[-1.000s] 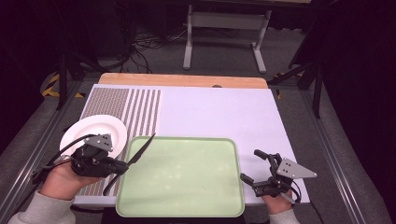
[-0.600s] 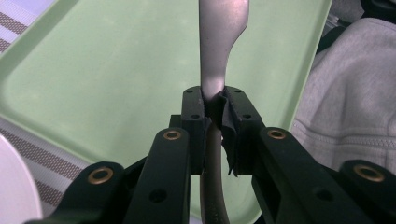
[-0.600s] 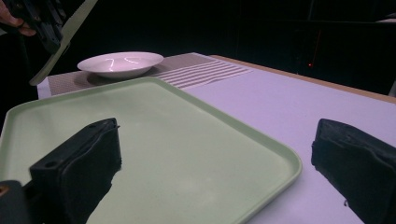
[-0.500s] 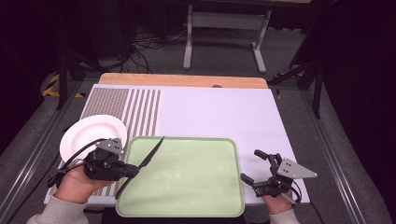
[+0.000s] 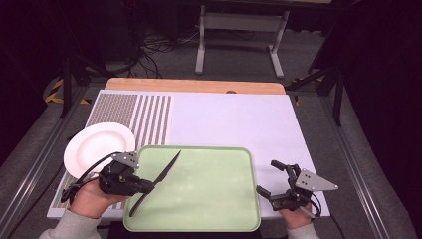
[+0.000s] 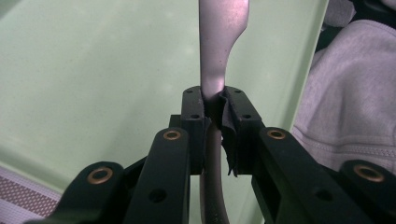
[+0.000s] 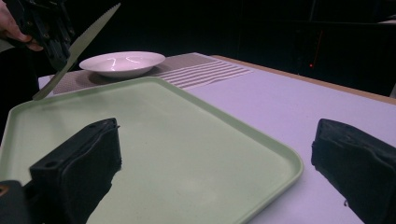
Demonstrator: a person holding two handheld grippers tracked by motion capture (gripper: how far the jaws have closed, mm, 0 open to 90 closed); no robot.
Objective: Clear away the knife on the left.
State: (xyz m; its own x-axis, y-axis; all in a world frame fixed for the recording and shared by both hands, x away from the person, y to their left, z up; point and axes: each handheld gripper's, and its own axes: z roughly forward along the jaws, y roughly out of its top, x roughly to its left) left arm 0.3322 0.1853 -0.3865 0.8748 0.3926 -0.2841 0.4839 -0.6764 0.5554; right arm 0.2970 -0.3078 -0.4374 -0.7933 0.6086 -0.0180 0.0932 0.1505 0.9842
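My left gripper [image 5: 148, 185] is shut on a table knife [image 5: 158, 180] near its middle, above the left part of the pale green tray [image 5: 209, 194]. The knife's blade points up and away, its handle down toward the tray's near left edge. In the left gripper view the pads clamp the knife [image 6: 219, 56] over the tray [image 6: 93, 74]. My right gripper [image 5: 272, 178] stands open by the tray's right edge with nothing between its fingers. The right gripper view has the tray [image 7: 177, 149], the knife [image 7: 77, 46] and the left gripper [image 7: 44, 23] at far left.
A white plate [image 5: 98, 145] lies left of the tray on a striped mat [image 5: 139, 114]. The white tabletop [image 5: 234, 119] stretches behind the tray, with a wooden edge [image 5: 194, 85] at the back. A grey sleeve [image 6: 355, 93] is close to the left gripper.
My left gripper has moved right and down with the knife, from beside the plate to over the tray's left part. The right gripper has stayed still.
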